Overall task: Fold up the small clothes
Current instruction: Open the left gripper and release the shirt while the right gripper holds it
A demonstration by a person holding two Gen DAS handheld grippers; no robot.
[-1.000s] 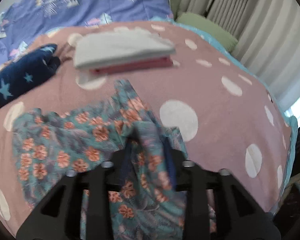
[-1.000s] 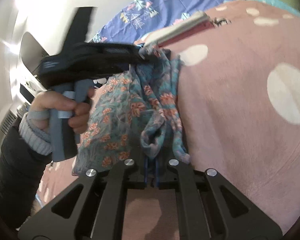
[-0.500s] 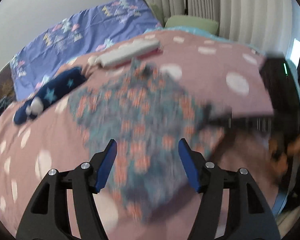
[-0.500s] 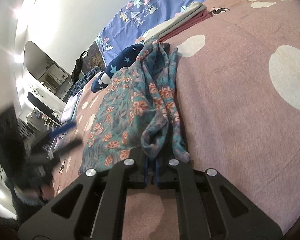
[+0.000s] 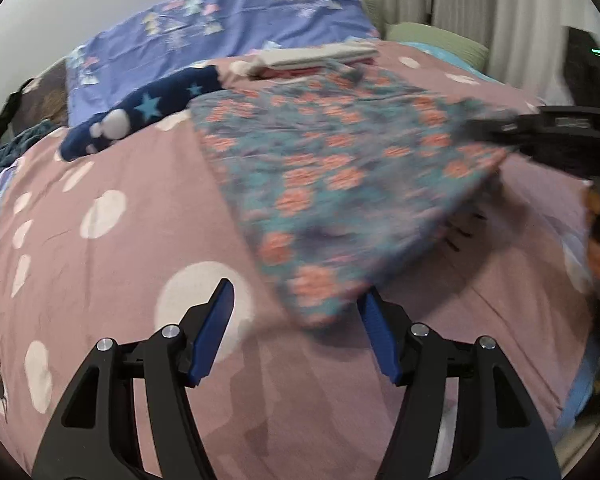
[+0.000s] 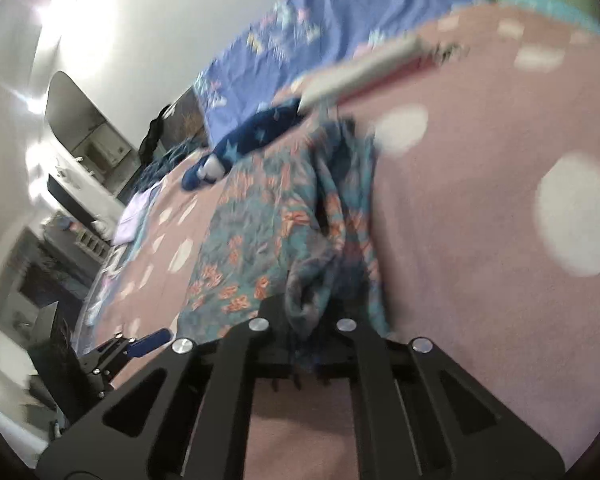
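A teal garment with orange flowers (image 5: 340, 168) lies spread on the pink dotted bedspread (image 5: 112, 280). My left gripper (image 5: 298, 300) is open and empty, its blue pads on either side of the garment's near corner. My right gripper (image 6: 304, 340) is shut on a bunched edge of the floral garment (image 6: 276, 220) and lifts it slightly; it shows at the right of the left wrist view (image 5: 500, 128). The left gripper also shows at the lower left of the right wrist view (image 6: 148, 342).
A folded stack of grey and red clothes (image 5: 316, 58) lies at the far side of the bed. A navy star-patterned item (image 5: 148, 108) lies to its left. A purple quilt (image 5: 220, 28) and green pillow (image 5: 436, 38) are behind. Curtains hang at the right.
My left gripper let go of the floral garment, opened and pulled back to its near corner. The garment now lies spread out. My right gripper stays shut on its edge.
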